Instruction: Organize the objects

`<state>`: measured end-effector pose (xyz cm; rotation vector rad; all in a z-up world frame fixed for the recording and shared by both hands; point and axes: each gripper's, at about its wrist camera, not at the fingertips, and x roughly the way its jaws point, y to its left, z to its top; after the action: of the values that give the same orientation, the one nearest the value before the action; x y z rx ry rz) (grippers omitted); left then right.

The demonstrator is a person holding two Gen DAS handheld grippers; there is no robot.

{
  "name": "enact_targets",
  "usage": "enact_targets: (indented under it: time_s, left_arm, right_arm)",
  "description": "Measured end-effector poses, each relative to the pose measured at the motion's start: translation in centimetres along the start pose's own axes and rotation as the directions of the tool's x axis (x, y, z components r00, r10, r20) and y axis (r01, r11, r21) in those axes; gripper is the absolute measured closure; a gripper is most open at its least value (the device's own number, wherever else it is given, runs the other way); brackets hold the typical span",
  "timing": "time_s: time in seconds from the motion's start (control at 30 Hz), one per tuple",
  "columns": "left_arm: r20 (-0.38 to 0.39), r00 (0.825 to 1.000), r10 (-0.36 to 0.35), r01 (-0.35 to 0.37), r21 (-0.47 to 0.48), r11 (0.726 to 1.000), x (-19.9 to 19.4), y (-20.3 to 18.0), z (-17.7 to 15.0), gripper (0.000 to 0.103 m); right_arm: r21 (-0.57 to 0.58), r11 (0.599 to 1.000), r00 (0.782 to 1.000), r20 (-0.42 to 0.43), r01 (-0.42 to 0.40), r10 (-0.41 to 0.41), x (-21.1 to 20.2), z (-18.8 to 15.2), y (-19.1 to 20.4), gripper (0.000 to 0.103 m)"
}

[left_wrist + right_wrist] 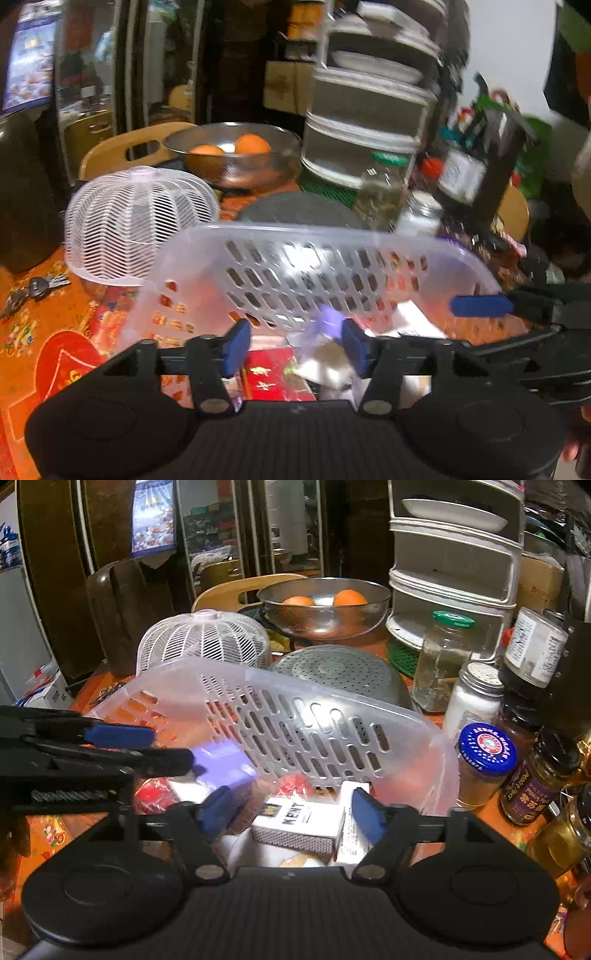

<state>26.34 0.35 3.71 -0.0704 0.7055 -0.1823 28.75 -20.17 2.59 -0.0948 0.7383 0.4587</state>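
A clear perforated plastic basket (314, 273) sits on the orange tablecloth; it also shows in the right wrist view (295, 731). My left gripper (291, 345) is open at its near rim, over red packets (277, 380) and a small clear bag (325, 365). My right gripper (291, 810) is open over the basket's near side, above a white KENT cigarette box (299, 825). A purple box (221, 762) lies inside, beside the left gripper's fingers (118, 736), which reach in from the left. The right gripper's blue finger (480, 305) shows in the left wrist view.
A white slatted dome cover (136, 225), a steel bowl with two oranges (236, 155), an upturned steel colander (340, 672), a grey tiered rack (454, 568) stand behind. Jars and spice bottles (484, 764) crowd the right. Keys (33, 290) lie at left.
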Motion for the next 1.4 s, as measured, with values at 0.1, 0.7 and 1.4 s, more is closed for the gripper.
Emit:
enact_targets:
  time_s: [0.1, 0.7, 1.4]
  left_arm:
    - [0.064, 0.997, -0.048, 0.05, -0.043, 0.998, -1.9, 1.1, -0.4, 0.026]
    - [0.231, 0.973, 0.025, -0.038, 0.051, 0.998, -13.3, -1.3, -13.9, 0.0]
    - [0.136, 0.99, 0.046, -0.053, 0.045, 0.998, -16.5, -3.0, -6.4, 0.0]
  right_arm:
    - [0.027, 1.0, 0.999, 0.05, -0.016, 0.015, -1.3, -0.1, -0.2, 0.015]
    - [0.119, 0.988, 0.968, 0.215, 0.102, -0.126, -13.1, -13.9, 3.4, 0.0]
    - [0.151, 0.977, 0.98, 0.104, 0.151, -0.168, -15.0, -6.4, 2.4, 0.0]
